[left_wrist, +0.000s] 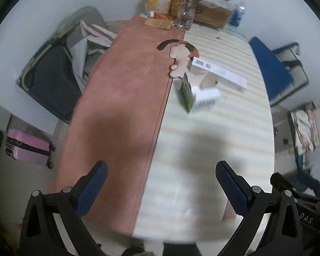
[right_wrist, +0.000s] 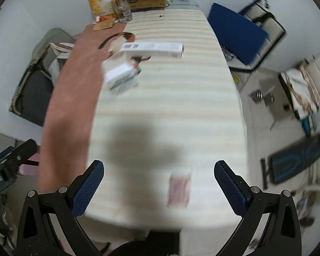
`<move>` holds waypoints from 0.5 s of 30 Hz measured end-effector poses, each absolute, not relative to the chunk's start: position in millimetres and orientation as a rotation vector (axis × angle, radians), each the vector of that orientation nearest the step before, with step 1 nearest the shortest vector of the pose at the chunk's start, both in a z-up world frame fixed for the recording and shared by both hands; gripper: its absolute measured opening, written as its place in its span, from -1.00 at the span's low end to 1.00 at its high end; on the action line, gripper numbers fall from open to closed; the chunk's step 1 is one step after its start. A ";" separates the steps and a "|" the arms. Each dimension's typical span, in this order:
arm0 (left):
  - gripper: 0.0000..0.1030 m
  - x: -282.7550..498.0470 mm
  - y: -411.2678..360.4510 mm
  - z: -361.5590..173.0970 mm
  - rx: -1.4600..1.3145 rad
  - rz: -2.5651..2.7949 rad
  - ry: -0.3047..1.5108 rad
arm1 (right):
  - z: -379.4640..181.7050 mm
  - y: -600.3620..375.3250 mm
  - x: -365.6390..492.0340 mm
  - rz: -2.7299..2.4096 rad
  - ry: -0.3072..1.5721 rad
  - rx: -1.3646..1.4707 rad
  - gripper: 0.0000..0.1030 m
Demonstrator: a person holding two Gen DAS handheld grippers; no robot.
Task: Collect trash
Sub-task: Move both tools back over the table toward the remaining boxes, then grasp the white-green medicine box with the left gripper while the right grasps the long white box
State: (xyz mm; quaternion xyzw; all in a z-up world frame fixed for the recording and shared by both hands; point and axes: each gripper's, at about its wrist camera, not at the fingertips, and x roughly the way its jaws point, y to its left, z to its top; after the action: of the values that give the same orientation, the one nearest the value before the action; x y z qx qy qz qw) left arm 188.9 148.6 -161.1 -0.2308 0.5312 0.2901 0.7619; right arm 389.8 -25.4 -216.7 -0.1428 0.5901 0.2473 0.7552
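Both grippers are hovering over the near end of the counter (left_wrist: 213, 138), each with its jaws spread wide and holding nothing. At the left, a brown runner (left_wrist: 121, 106) is covering 1 long strip of the counter, while cream striped cloth is covering the rest. The left gripper (left_wrist: 160, 189) is pointing down the seam between them. Ahead of it and slightly to its right, toward the far half, a small green-and-white carton (left_wrist: 197, 93) is lying with a flap open, and just beyond it a long white box (left_wrist: 219, 70) is lying with its long axis running left to right. Farther right, the right gripper (right_wrist: 159, 188) is facing the same 2 pieces, which sit far and to its left; the carton (right_wrist: 121, 77) is blurred here. A flat pinkish packet (right_wrist: 179, 188) is lying on the cloth between the right gripper's fingers, near its right one, so it appears the closest piece of trash, and the right hand seems better placed for it.
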 end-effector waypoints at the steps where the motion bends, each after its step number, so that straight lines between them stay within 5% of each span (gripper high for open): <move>1: 1.00 207.0 156.9 -168.7 -0.515 0.649 1.174 | -225.6 -8.1 422.2 0.545 1.298 -0.357 1.00; 8: 0.98 310.5 212.9 -232.7 -0.660 0.688 1.260 | -296.4 87.2 557.6 0.617 1.304 -0.645 1.00; 15: 0.32 362.6 240.0 -282.0 -0.725 0.676 1.300 | -375.5 169.4 623.2 0.734 1.290 -0.915 1.00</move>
State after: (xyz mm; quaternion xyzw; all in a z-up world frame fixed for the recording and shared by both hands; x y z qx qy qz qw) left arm 362.6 240.0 -282.0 -0.3233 0.5800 0.3015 0.6843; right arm 623.2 169.4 -375.5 -0.4016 0.5662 0.3224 0.6435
